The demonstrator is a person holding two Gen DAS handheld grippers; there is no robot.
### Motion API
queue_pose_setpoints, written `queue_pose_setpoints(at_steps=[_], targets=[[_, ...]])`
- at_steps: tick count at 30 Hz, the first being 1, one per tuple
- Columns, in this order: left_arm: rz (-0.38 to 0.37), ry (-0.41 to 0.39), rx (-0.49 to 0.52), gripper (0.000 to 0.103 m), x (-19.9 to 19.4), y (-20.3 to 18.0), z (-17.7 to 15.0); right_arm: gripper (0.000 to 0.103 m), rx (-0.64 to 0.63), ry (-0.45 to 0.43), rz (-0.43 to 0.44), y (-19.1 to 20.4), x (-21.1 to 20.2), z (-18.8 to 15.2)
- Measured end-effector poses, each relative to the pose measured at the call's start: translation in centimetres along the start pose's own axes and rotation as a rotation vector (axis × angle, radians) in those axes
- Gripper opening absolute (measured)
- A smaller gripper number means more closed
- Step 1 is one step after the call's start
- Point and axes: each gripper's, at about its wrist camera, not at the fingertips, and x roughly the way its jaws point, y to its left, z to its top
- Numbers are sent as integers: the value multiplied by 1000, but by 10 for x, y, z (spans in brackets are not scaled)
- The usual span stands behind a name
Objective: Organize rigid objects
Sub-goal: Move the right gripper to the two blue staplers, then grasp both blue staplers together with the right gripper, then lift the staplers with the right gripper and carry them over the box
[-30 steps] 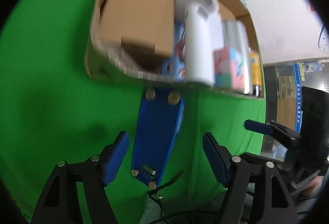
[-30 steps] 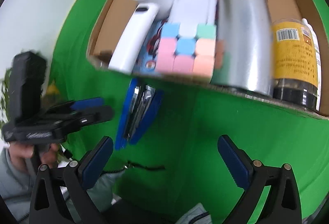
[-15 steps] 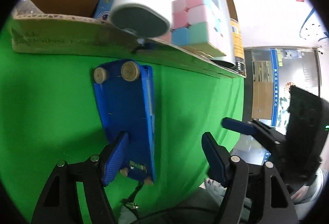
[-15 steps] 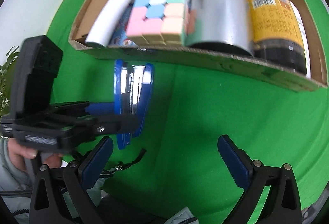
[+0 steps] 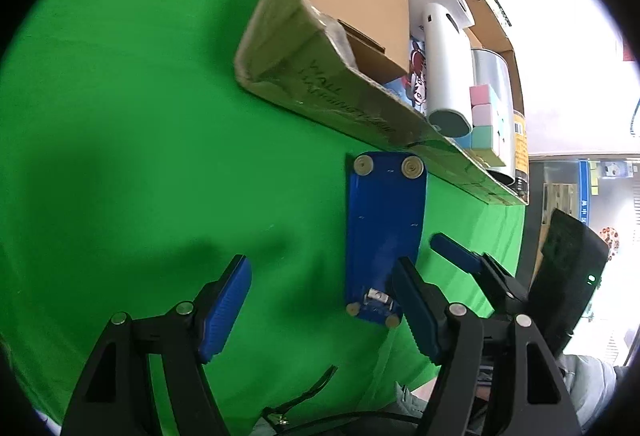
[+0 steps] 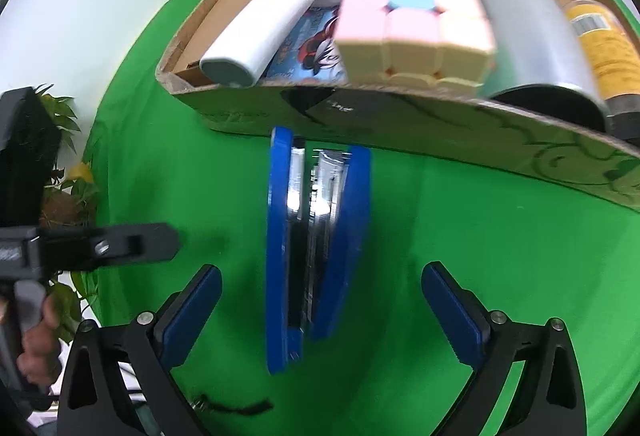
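One stapler (image 6: 316, 248) beside box edge (image 6: 400, 115)

Left gripper (image 5: 320, 306) is swinging sideways relative to the blue stapler (image 5: 382, 236): half a second back its left pad was overlapping the stapler's near end, now the stapler is sitting at the inner face of the right pad, with the gap between the pads over bare green cloth (image 5: 140, 155). The cardboard box (image 5: 320, 91) is sliding from the top of that view toward the upper right.

Right gripper (image 6: 320, 312) is closing in on the stapler (image 6: 316, 236): it is growing larger and shifting from left of centre to between the wide-apart pads, box front wall (image 6: 400, 119) coming nearer.
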Motion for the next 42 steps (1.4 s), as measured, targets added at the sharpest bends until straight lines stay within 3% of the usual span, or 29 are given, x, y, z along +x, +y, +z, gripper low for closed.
queue_pose_setpoints(at_steps=[2,6,9,10,13,16,22,26,35,37,42], targets=[[11,-2,-8,72,-1,1,-2,89,-26,9,-1,4,10,-2],[26,-5,-24,72,-8,6,-9,78,-97,-5,-37,2,26,11],[36,-14,-17,72,-11,1,-5,58,-107,-18,-70,3,26,6],[37,-15,-17,72,-11,-1,-4,45,-107,-25,-90,0,24,7],[23,-17,-20,72,-6,-13,0,39,-88,-20,-70,-8,20,6],[-8,10,-16,72,6,-19,2,39,-60,12,-27,-24,12,4],[-140,76,-40,72,39,-40,-1,39,84,87,97,-58,3,-11],[-166,112,-39,72,60,-55,-2,39,146,128,145,-84,-2,-22],[-159,182,14,71,92,-78,-13,39,300,199,256,-112,0,-40],[-120,185,53,59,93,-83,-17,39,309,211,271,-117,-3,-43],[-99,157,133,58,76,-106,-19,39,291,196,279,-117,-24,-40]])
